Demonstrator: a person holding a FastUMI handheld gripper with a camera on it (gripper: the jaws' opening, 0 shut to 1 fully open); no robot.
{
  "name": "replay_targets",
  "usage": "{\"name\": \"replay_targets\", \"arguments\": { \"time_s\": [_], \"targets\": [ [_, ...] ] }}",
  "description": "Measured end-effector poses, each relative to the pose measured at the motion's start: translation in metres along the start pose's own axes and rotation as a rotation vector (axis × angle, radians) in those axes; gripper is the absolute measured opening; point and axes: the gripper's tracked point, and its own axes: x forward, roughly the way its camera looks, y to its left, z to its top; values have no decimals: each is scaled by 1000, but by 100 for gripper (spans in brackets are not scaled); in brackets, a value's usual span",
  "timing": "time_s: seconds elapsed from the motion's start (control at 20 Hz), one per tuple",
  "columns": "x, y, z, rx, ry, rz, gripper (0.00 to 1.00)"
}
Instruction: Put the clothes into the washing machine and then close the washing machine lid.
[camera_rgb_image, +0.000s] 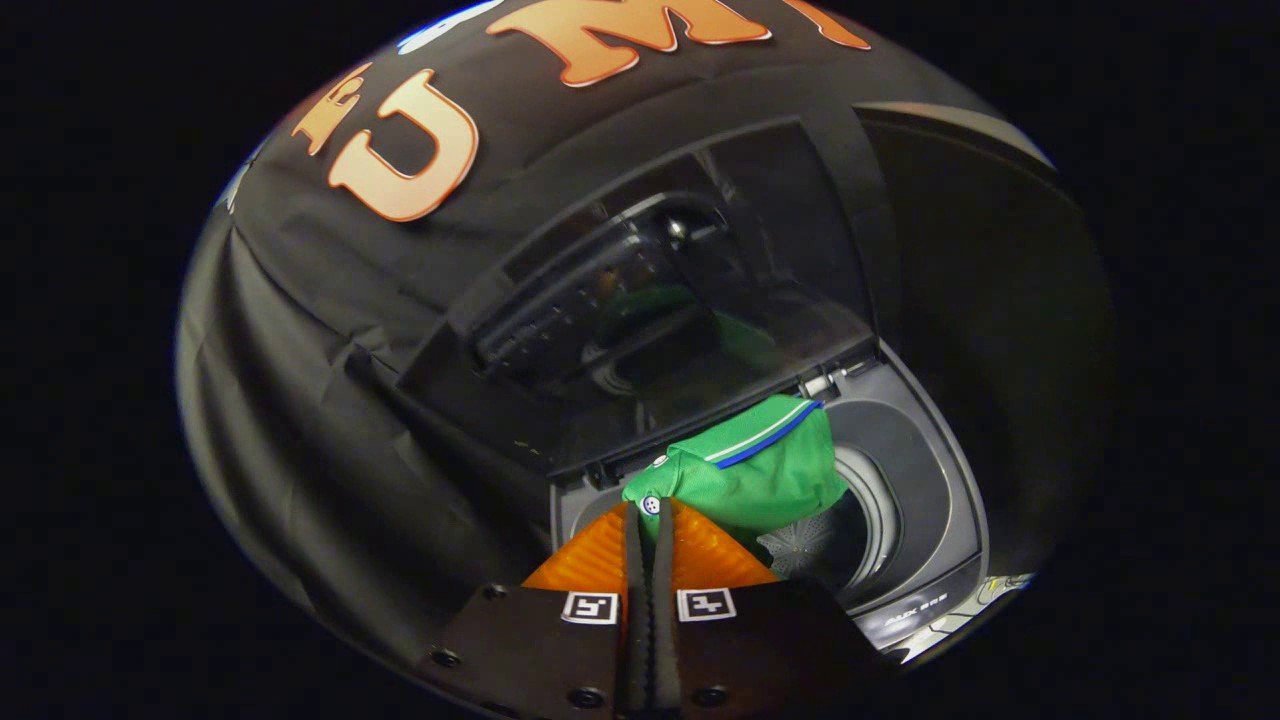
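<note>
Black booth cloth hangs behind the washing machine (930, 560), whose lid (660, 320) stands raised. My hand-held gripper (650, 530) has its fingers pressed together on a green garment (760, 470), which hangs just ahead over the open drum (850, 530). Loading looks underway; releasing the clothes and closing the lid remain.

One green garment (760, 470), one washing machine (930, 520) with one raised lid (640, 300).
</note>
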Motion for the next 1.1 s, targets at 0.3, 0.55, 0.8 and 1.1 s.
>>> {"name": "replay_targets", "arguments": {
  "time_s": [0.3, 0.55, 0.8, 1.1],
  "targets": [
    [58, -39, -50, -15, 79, -113, 8],
    [88, -55, -68, -68, 144, -169, 8],
    [105, -61, -79, -113, 180, -195, 8],
    [110, -65, -90, -157, 212, -214, 12]
  ]
}}
